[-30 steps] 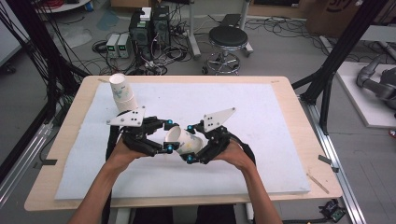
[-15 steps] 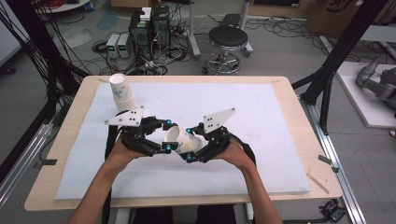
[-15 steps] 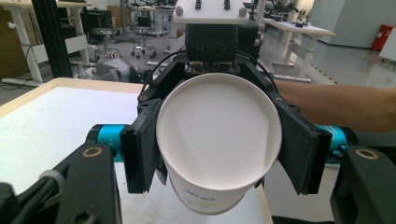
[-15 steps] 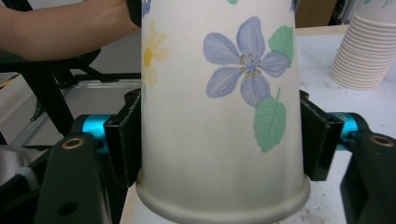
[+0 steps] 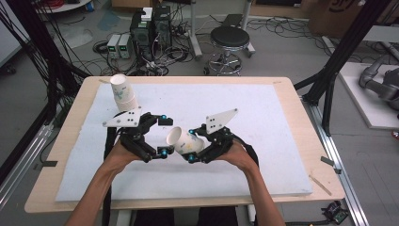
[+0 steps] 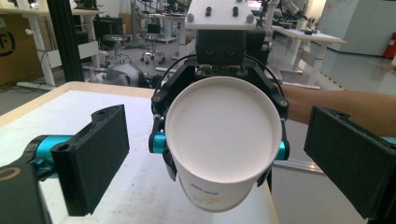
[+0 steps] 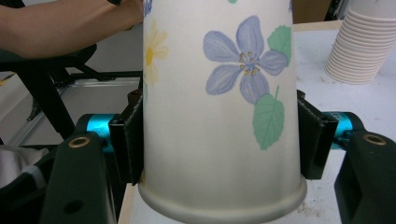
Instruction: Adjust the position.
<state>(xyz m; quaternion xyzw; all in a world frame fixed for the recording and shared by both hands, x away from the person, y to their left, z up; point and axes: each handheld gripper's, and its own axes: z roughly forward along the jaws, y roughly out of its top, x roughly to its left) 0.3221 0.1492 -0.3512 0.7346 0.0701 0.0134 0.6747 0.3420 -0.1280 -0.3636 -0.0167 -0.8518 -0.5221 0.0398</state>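
Handover point: the paper cup [image 5: 184,141] hangs in the air between the two hands, just above the white mat [image 5: 263,122] on the surface [image 5: 301,141], tilted on its side with the open mouth toward the left claw [image 5: 162,136].

Right claw [image 5: 192,145] has just been closing and is now clamped on the cup's base end; in the right gripper view its pads [image 7: 128,140] press both sides of the flowered wall just above the bottom rim.

Left claw jaws have just been opening and stand apart. In the left gripper view its pads [image 6: 95,158] sit wide on either side of the cup mouth, not touching it.

Risks from here, as a judgement:
- The grip is low on a tapered, thin paper wall. More squeeze could oval or crease the cup; less and the taper may let it slide out.
- The cup is cantilevered from its base, so a quick wrist turn could pivot it in the pads.
- The left claw's pads flank the rim closely. Pulling back off-axis could clip the rim and knock the cup loose.
- The stack of cups [image 5: 122,92] sits near the left hand [image 5: 117,157]; a wide swing of that arm could topple it.
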